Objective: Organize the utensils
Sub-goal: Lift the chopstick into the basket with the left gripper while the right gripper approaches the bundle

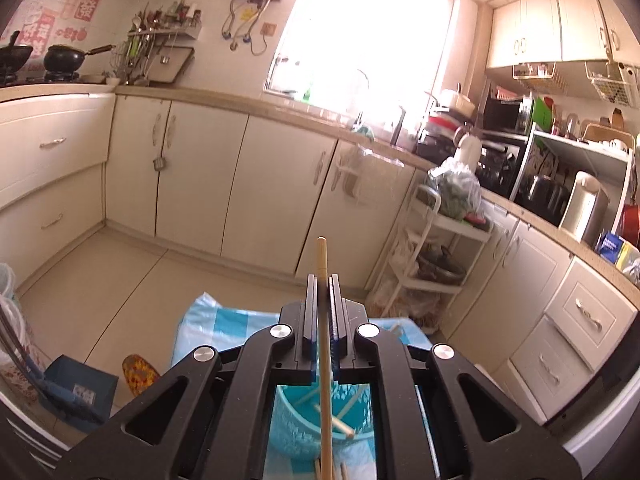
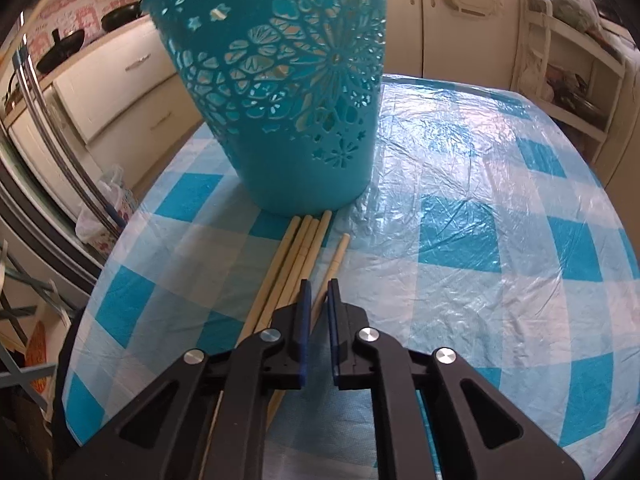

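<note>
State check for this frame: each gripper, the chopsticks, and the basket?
left gripper: shut on one chopstick, lifted above the basket.
right gripper: jaws nearly shut around a single chopstick lying on the table.
loose chopsticks: lying flat beside the basket's base.
teal basket: upright on the tablecloth, several chopsticks inside.

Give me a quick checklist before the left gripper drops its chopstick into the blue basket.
1. Left gripper shut on one chopstick: ok.
2. Blue basket upright on the checkered tablecloth: ok.
3. Basket opening below the left gripper, with chopsticks already inside: ok.
4. Held chopstick's lower end over the opening: cannot tell, it runs out of the left view.
5. Right gripper clear of the basket, low over the loose chopsticks: ok.
6. Right gripper gripping the single chopstick between its pads: cannot tell.
</note>
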The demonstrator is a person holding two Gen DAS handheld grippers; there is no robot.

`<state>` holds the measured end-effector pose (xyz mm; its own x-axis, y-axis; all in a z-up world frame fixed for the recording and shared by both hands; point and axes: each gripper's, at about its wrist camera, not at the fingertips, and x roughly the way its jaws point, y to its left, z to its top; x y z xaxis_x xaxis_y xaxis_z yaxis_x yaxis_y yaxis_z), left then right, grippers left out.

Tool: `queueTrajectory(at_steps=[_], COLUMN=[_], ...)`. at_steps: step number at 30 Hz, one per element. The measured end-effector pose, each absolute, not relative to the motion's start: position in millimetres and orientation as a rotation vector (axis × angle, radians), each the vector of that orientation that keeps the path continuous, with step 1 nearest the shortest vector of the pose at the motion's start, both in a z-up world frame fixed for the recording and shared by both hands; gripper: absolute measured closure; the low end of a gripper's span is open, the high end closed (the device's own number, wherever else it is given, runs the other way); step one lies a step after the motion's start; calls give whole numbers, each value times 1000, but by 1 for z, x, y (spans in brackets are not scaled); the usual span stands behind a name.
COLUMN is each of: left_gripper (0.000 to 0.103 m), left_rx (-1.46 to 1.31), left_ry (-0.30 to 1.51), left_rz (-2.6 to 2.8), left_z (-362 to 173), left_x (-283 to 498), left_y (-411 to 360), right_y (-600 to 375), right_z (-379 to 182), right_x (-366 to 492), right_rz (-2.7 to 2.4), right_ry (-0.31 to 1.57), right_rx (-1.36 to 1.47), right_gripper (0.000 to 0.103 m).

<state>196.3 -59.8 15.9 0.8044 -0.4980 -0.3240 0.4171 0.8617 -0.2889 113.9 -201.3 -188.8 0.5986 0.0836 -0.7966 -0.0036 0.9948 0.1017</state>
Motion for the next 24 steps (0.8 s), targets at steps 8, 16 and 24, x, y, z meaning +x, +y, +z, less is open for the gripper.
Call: queueTrajectory(at_steps=[8, 16, 24], left_gripper=[98, 98, 98], left_rx=[-317, -299, -248], left_ry=[305, 246, 302], left_rz=[-443, -338, -297], left_z=[31, 33, -4], left_x=[228, 254, 249], left_y=[-69, -89, -98], right_y=[-213, -214, -219], right_z=[-190, -188, -187], right_x=[107, 106, 108], right_rz=[92, 102, 122], right_ry=[944, 951, 976], right_rx=[108, 96, 119], right_gripper=[94, 95, 95])
